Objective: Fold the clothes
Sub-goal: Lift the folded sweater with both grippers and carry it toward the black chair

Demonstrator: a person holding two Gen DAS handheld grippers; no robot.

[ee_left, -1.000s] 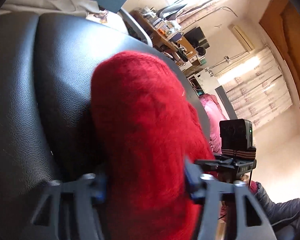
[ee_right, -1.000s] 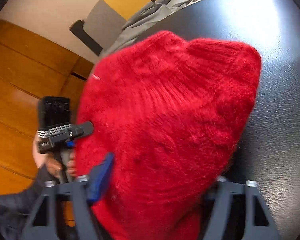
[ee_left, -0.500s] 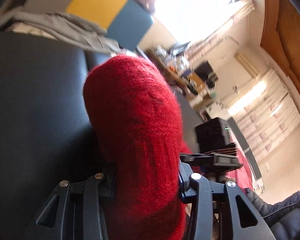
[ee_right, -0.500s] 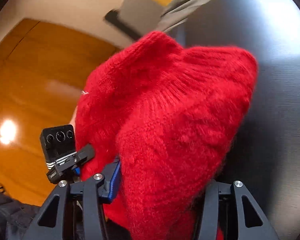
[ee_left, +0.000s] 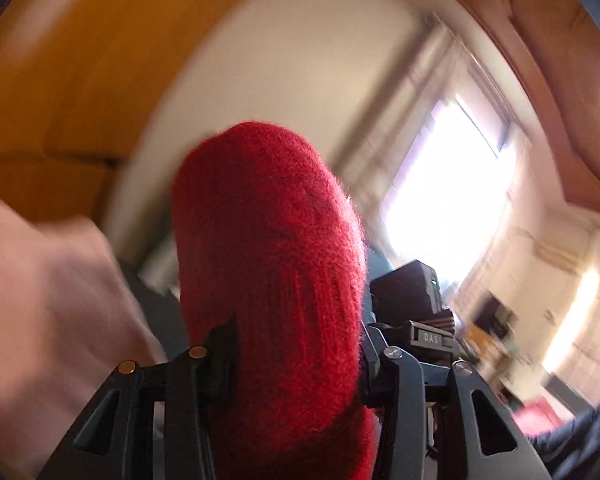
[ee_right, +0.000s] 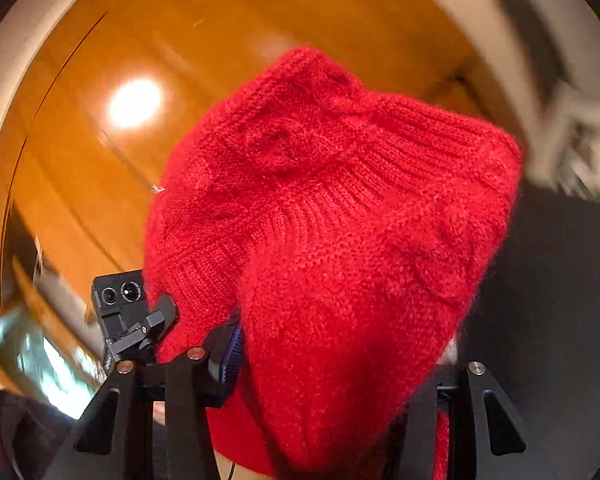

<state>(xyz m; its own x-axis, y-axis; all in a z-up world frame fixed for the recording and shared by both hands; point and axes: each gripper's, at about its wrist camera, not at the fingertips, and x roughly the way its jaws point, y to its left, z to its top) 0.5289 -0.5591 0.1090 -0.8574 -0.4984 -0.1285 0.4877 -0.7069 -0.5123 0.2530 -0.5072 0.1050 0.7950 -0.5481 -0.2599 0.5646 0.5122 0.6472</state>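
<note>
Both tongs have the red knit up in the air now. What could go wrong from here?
1. The red sweater bunches thickly between the right tongs; a bulky, fuzzy pinch may slip during the swing.
2. The left tongs hold only a narrow roll, so the fold may land uneven.
3. Both views are motion-blurred, with the knit filling most of each, so the black surface is hard to judge for set-down.

Your left wrist view looks along its fingers, tilted up at the ceiling and window, the red knit (ee_left: 272,280) pressed close. Your right wrist view (ee_right: 332,260) does likewise. They share that knit, and each shows the other's camera beside it.
</note>
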